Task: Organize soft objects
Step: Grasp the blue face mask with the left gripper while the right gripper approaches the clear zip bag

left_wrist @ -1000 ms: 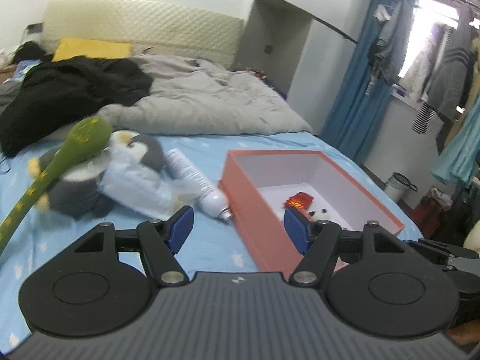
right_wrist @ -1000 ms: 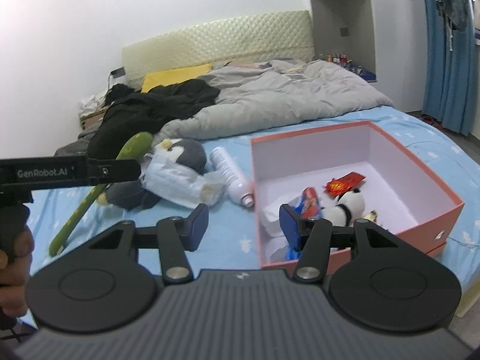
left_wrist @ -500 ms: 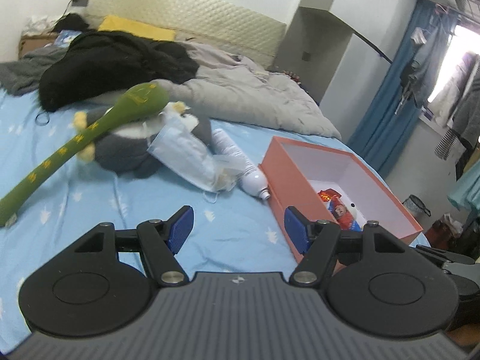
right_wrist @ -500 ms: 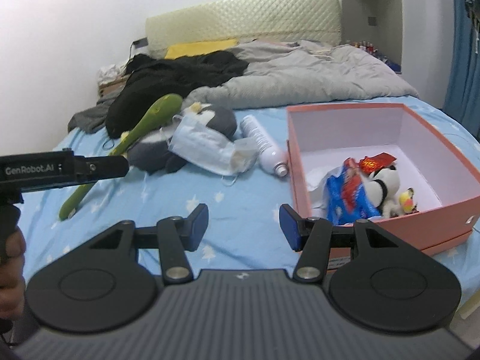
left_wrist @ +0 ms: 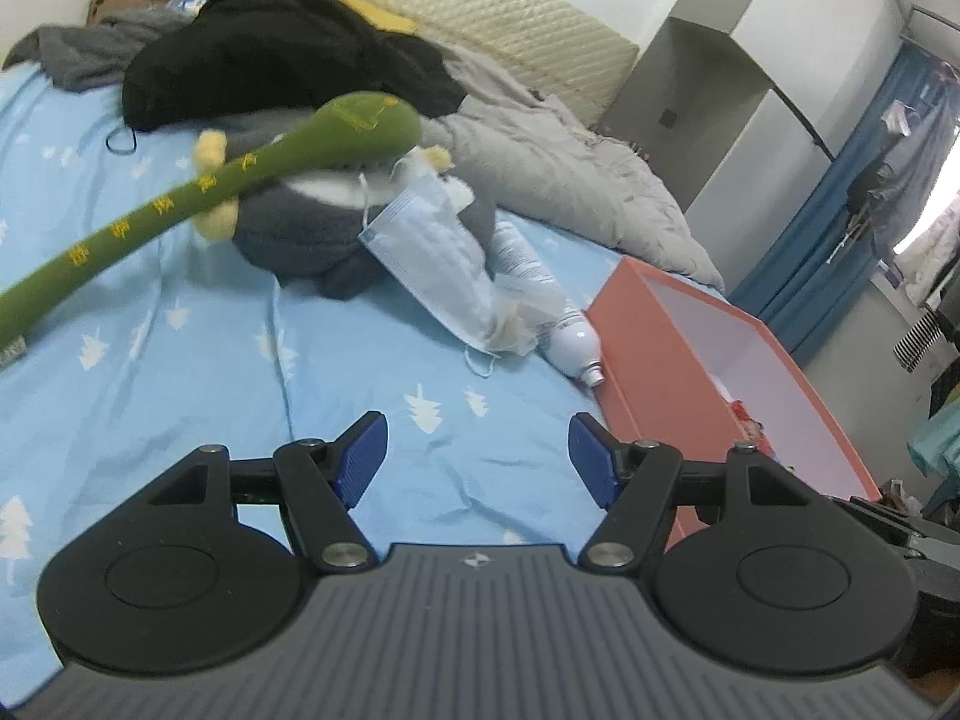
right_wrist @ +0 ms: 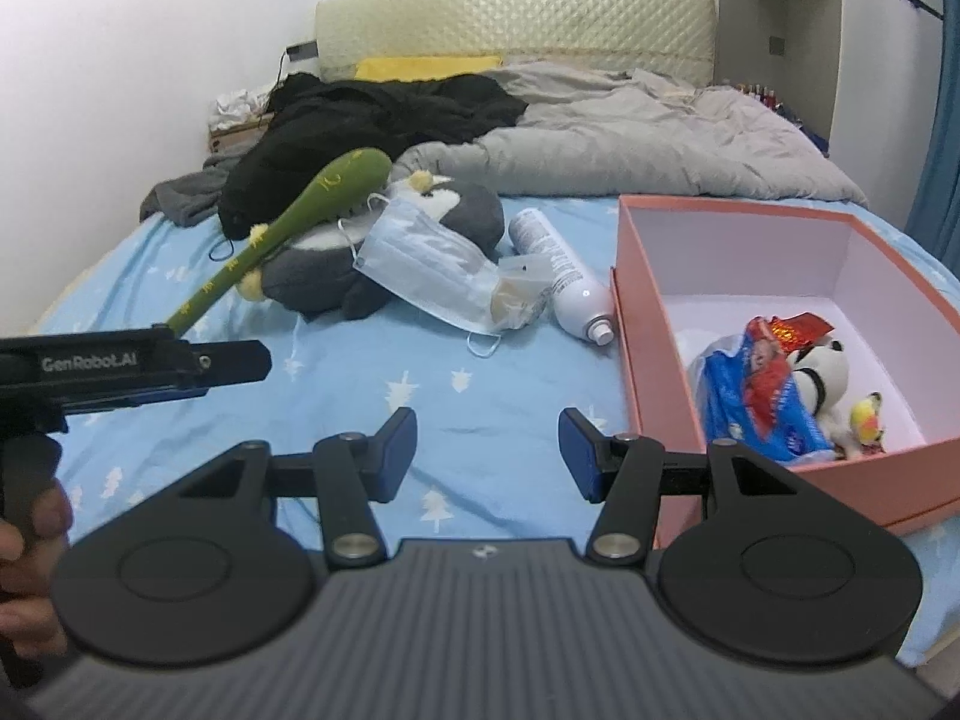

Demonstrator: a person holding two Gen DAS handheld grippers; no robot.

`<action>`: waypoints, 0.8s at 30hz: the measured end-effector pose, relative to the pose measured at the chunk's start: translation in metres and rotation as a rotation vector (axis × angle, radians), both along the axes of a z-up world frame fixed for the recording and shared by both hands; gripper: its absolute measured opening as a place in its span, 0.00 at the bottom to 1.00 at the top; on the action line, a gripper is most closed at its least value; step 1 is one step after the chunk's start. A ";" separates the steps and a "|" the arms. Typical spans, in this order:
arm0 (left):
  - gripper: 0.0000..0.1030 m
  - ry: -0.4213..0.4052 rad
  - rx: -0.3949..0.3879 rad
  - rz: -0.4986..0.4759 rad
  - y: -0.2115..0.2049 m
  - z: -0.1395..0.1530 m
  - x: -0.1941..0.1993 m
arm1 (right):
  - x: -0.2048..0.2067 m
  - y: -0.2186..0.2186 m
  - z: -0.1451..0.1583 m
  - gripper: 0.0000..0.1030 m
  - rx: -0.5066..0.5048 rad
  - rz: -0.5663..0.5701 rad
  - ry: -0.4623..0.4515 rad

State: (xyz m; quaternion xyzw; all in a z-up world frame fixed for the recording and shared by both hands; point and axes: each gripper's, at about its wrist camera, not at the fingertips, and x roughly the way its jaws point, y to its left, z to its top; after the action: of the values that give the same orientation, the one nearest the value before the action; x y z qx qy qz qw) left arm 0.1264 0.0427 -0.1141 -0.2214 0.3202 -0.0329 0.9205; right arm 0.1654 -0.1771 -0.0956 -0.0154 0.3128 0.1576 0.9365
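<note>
Your left gripper (left_wrist: 474, 450), jaws apart and empty like the right gripper (right_wrist: 486, 447), is probably nearer the green plush stick (left_wrist: 198, 192), which slants up-right ahead to its left.

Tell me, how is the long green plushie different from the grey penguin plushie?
The green plushie is long and thin; the grey penguin is round and fat. The green plushie leans across the top; the grey penguin lies underneath, partly covered by a blue face mask. Both are soft toys outside the pink box.
</note>
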 end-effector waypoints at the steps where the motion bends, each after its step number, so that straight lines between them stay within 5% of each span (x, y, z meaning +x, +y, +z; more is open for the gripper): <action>1: 0.70 0.004 -0.007 0.000 0.001 -0.005 0.008 | 0.005 0.003 -0.003 0.54 -0.002 0.001 0.002; 24: 0.70 0.061 -0.288 0.097 0.043 -0.115 0.209 | 0.187 0.050 -0.061 0.53 0.112 -0.053 0.083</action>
State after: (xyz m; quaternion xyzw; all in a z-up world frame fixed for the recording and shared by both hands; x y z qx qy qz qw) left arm 0.3351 0.0860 -0.2287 -0.3671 0.3287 -0.0271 0.8698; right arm 0.3523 -0.1276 -0.1569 0.0518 0.3425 0.1505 0.9259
